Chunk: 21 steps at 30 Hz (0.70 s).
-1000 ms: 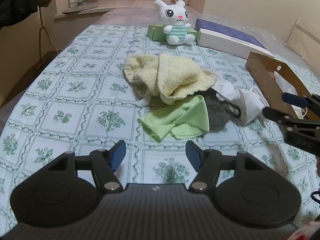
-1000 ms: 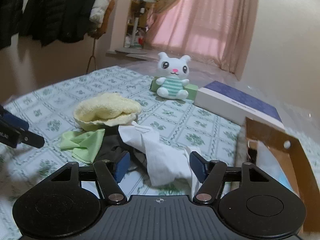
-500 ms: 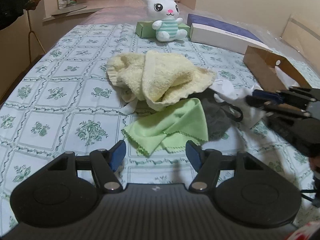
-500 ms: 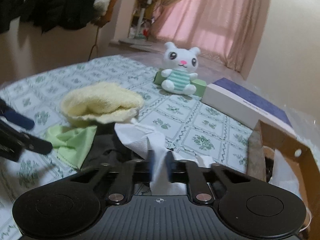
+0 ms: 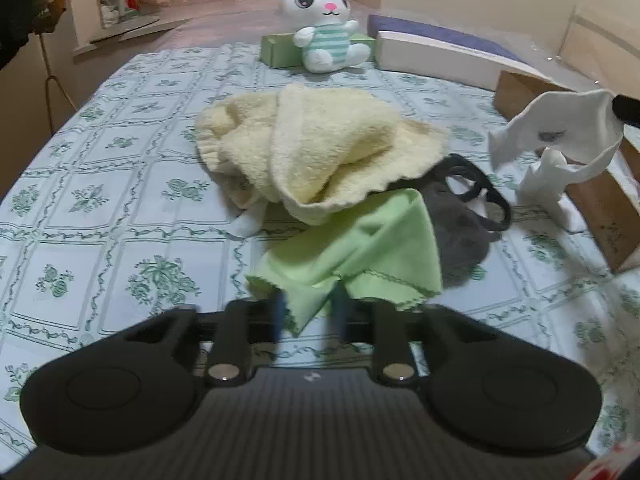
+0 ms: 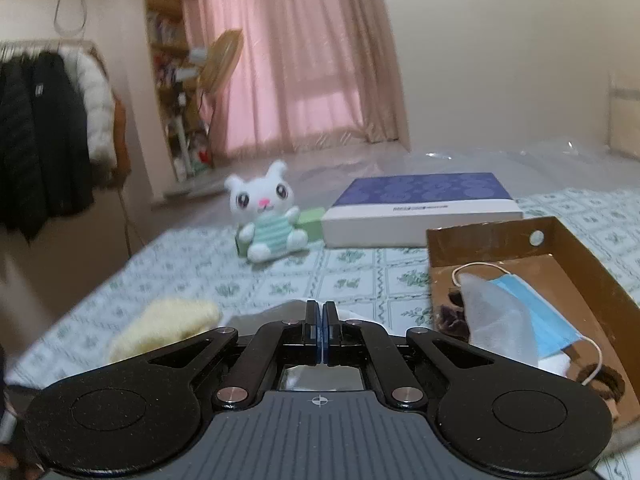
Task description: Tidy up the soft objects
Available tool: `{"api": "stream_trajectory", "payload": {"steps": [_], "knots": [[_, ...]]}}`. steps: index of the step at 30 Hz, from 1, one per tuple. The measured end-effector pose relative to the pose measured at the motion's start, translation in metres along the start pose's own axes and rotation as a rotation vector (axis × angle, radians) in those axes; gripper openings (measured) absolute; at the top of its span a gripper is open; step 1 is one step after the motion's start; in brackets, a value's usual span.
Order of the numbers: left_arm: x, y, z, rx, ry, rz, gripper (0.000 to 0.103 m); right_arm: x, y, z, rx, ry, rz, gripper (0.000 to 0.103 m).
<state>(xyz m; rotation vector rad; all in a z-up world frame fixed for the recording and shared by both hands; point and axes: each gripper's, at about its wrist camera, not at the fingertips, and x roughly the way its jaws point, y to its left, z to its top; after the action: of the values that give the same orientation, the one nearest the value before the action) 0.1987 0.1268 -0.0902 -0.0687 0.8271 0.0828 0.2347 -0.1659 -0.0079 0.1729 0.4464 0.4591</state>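
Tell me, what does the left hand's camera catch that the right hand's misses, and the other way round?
Left only: the green cloth between the closing left gripper fingers, a dark grey cloth, and a white cloth hanging lifted.
Right only: the blue face mask inside the cardboard box, the shut right gripper, coats, pink curtains.
Both: plush bunny, yellow towel, blue-topped box.

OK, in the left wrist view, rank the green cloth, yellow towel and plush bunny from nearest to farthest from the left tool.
1. green cloth, its near edge between the left tool's fingers
2. yellow towel, mid-table, behind the cloth
3. plush bunny, far end
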Motion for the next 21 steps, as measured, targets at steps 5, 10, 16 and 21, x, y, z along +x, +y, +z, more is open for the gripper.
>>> {"api": "stream_trajectory", "payload": {"steps": [5, 10, 16, 21], "knots": [[-0.021, -0.004, -0.009, 0.021, -0.024, -0.015, 0.003, -0.034, -0.005, 0.007, 0.072, -0.024, 0.040, 0.001], [-0.058, -0.004, -0.024, 0.022, -0.049, -0.033, 0.003, -0.064, -0.005, 0.002, 0.152, -0.001, 0.101, 0.001], [-0.105, -0.003, -0.045, 0.021, -0.075, -0.024, 0.003, -0.085, -0.016, -0.015, 0.306, 0.088, 0.180, 0.001], [-0.122, -0.010, -0.055, 0.023, -0.072, -0.025, 0.003, -0.096, -0.039, -0.040, 0.332, 0.190, 0.034, 0.001]]}}
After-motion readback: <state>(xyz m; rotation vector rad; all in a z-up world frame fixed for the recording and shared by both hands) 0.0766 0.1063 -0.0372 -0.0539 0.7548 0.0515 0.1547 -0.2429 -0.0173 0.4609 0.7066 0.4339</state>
